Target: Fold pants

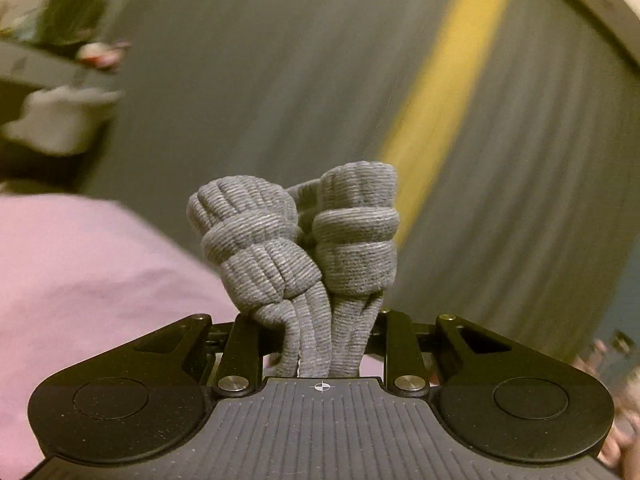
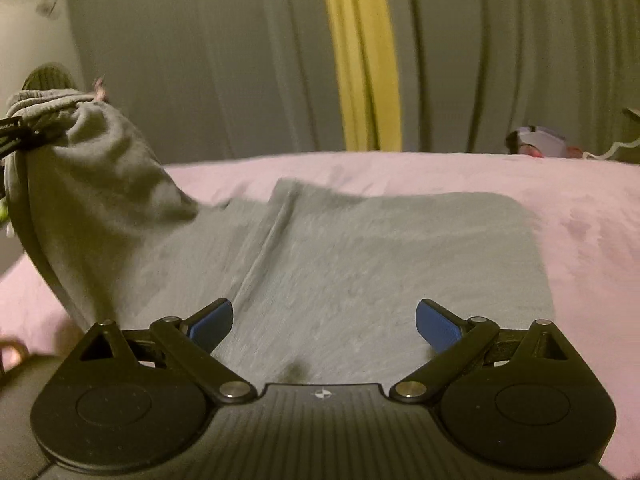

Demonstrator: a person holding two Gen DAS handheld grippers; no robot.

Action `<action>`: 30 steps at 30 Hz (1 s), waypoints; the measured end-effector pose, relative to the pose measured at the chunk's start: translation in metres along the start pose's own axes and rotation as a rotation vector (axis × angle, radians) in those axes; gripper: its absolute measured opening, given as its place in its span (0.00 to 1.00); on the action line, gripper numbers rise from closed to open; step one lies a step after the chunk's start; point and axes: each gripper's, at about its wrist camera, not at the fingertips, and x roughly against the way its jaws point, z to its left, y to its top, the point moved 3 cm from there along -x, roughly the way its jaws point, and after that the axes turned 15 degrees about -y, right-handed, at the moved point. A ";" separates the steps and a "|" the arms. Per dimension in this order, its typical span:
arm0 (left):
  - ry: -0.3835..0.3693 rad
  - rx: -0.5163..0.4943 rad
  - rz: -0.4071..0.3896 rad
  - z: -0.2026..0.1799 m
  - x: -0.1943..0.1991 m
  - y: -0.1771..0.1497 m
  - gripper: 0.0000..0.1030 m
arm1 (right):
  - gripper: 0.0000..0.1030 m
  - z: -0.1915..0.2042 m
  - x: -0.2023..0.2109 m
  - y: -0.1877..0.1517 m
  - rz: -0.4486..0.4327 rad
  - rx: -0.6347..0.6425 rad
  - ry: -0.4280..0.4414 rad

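Grey pants [image 2: 360,264] lie spread on a pink bed [image 2: 580,216]. My left gripper [image 1: 316,332] is shut on the bunched ribbed cuffs of the pants [image 1: 296,240] and holds them up off the bed. In the right wrist view that lifted end [image 2: 92,168] rises at the far left, with the left gripper [image 2: 16,132] at the frame edge. My right gripper [image 2: 324,320] is open, its blue pads [image 2: 212,320] spread wide just above the flat part of the pants, holding nothing.
Grey curtains with a yellow strip [image 2: 364,52] hang behind the bed. Small cluttered items [image 2: 536,142] sit at the bed's far right edge. Pink bedding [image 1: 80,280] shows at lower left in the left wrist view.
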 end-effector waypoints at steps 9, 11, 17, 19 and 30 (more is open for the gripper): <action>-0.148 -0.316 0.333 -0.133 -0.080 -0.114 0.26 | 0.96 -0.053 0.019 0.002 -0.022 -0.151 -0.073; -0.128 -0.392 0.417 -0.145 -0.093 -0.149 0.26 | 0.95 -0.067 0.017 0.000 -0.007 -0.193 -0.088; -0.079 -0.666 0.692 -0.172 -0.099 -0.219 0.59 | 0.95 -0.089 0.008 -0.002 0.039 -0.330 -0.086; -0.142 -0.778 0.784 -0.177 -0.081 -0.236 0.79 | 0.95 -0.088 0.005 -0.002 0.043 -0.325 -0.090; -0.046 -0.592 0.616 -0.136 -0.037 -0.166 0.89 | 0.95 -0.084 -0.007 -0.002 0.069 -0.303 -0.096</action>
